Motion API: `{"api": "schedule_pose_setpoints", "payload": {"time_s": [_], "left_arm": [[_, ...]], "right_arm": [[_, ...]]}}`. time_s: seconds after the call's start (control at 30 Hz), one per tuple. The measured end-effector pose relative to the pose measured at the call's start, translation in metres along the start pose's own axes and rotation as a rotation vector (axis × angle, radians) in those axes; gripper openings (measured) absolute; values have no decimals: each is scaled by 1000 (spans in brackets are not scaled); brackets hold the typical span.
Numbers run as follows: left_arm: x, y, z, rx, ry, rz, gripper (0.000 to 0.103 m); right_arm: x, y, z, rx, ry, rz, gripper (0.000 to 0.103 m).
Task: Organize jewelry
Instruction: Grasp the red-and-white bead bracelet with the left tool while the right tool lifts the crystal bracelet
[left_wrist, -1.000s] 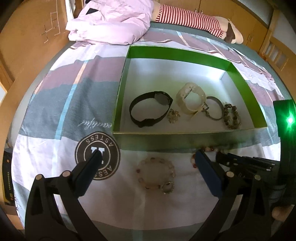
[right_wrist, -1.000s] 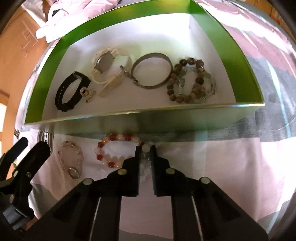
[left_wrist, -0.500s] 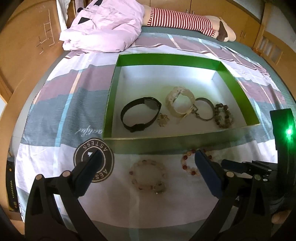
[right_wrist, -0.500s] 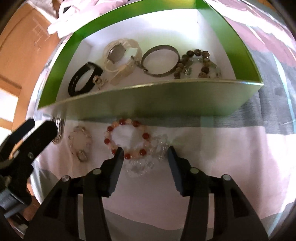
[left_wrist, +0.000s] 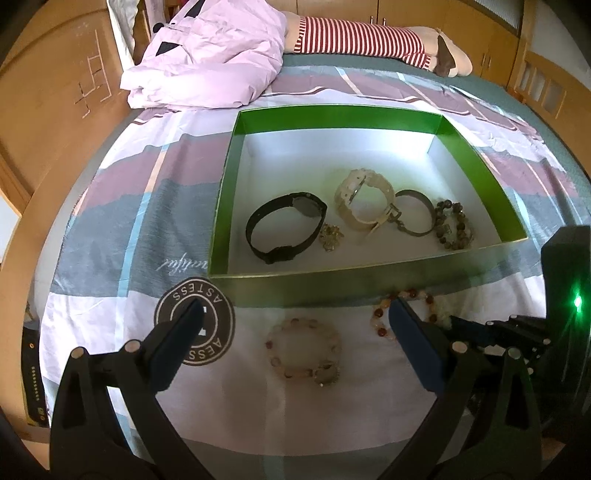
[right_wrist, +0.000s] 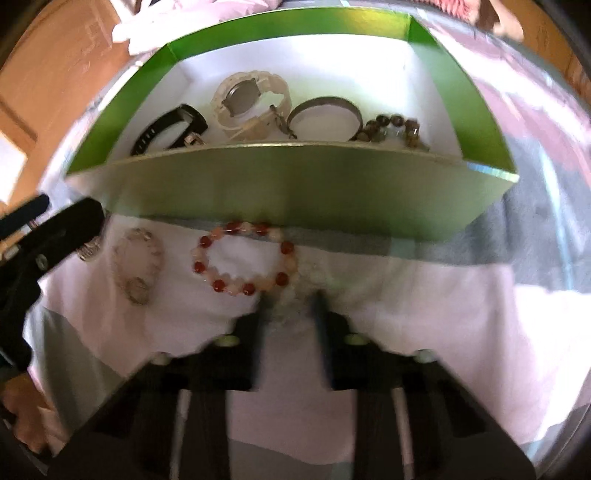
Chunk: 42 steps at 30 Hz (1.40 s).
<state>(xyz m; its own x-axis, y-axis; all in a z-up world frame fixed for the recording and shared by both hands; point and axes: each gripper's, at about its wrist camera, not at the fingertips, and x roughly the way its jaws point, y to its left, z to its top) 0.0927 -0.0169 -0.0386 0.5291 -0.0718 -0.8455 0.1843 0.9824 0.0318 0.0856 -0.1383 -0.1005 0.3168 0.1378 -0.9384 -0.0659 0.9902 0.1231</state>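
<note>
A green box (left_wrist: 221, 192) with a white floor lies on the bed and holds a black band (left_wrist: 284, 229), a pale watch (left_wrist: 364, 201), a metal bangle (left_wrist: 415, 214) and a brown bead bracelet (left_wrist: 452, 225). In front of it on the sheet lie a pale pink bead bracelet (left_wrist: 304, 350), a red and pink bead bracelet (right_wrist: 245, 256) and a clear bead bracelet (right_wrist: 295, 295). My left gripper (left_wrist: 295, 328) is open over the pale pink bracelet. My right gripper (right_wrist: 290, 302) is open, its fingers on either side of the clear bracelet.
A lilac quilt (left_wrist: 207, 62) and a striped plush toy (left_wrist: 369, 37) lie at the head of the bed. Wooden bed sides (left_wrist: 48, 122) run along the left. The box's near wall (right_wrist: 295, 184) stands just beyond the loose bracelets.
My right gripper opened from shut and moved down close to the sheet, its fingers now around the clear bracelet. My left gripper stayed open and drew back a little.
</note>
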Motion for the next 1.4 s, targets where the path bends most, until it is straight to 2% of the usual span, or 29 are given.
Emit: {"api": "schedule_pose_setpoints", "payload": {"time_s": [0.03, 0.17, 0.27, 0.43, 0.5, 0.6, 0.67, 0.77, 0.87, 0.93, 1.03, 1.07, 1.1, 1.13, 1.17, 1.2, 1.27, 1.33, 1.37, 1.4], "left_arm": [[0, -1, 0, 6, -2, 0, 101], [-4, -6, 1, 35, -21, 12, 101], [-5, -10, 1, 51, -25, 4, 101], [-5, -14, -1, 35, 4, -94, 101], [-9, -16, -3, 35, -9, -132, 101], [-20, -23, -6, 71, -44, -231, 101], [-25, -32, -10, 123, -67, -283, 101], [-17, -52, -19, 241, -50, -298, 101], [-1, -77, -32, 402, -24, -245, 96], [8, -88, -39, 461, -12, -206, 95], [18, -96, -43, 490, 13, -223, 92], [21, -98, -43, 498, 14, -244, 87], [24, -99, -42, 501, 18, -256, 76], [35, -101, -41, 497, 49, -251, 69], [42, -100, -39, 490, 77, -248, 56], [50, -99, -37, 464, 104, -265, 55], [51, -96, -33, 439, 96, -294, 51], [47, -99, -35, 483, 81, -298, 31], [45, -100, -37, 504, 55, -282, 7], [44, -101, -39, 514, 44, -270, 7]], "right_arm": [[0, 0, 0, -11, -1, -2, 13], [-5, -19, 0, 97, 12, 76, 11], [-16, -28, -3, 119, 6, 80, 7], [-47, -42, -19, 130, -27, 122, 7], [-55, -45, -27, 143, -30, 134, 7], [-74, -64, -42, 198, -52, 129, 7], [-79, -69, -35, 230, -87, 102, 7], [-88, -76, -32, 222, -111, 99, 7], [-92, -85, -36, 237, -110, 116, 7], [-88, -86, -33, 247, -97, 132, 7], [-84, -86, -34, 254, -81, 140, 7], [-82, -86, -32, 258, -75, 147, 7], [-81, -87, -33, 261, -70, 152, 7], [-81, -87, -33, 262, -66, 154, 7], [-80, -88, -33, 265, -60, 157, 7], [-79, -90, -34, 274, -57, 161, 7], [-77, -92, -35, 287, -44, 175, 7], [-75, -94, -36, 300, -39, 181, 7], [-75, -95, -36, 305, -37, 179, 7], [-74, -97, -36, 311, -36, 179, 7]]}}
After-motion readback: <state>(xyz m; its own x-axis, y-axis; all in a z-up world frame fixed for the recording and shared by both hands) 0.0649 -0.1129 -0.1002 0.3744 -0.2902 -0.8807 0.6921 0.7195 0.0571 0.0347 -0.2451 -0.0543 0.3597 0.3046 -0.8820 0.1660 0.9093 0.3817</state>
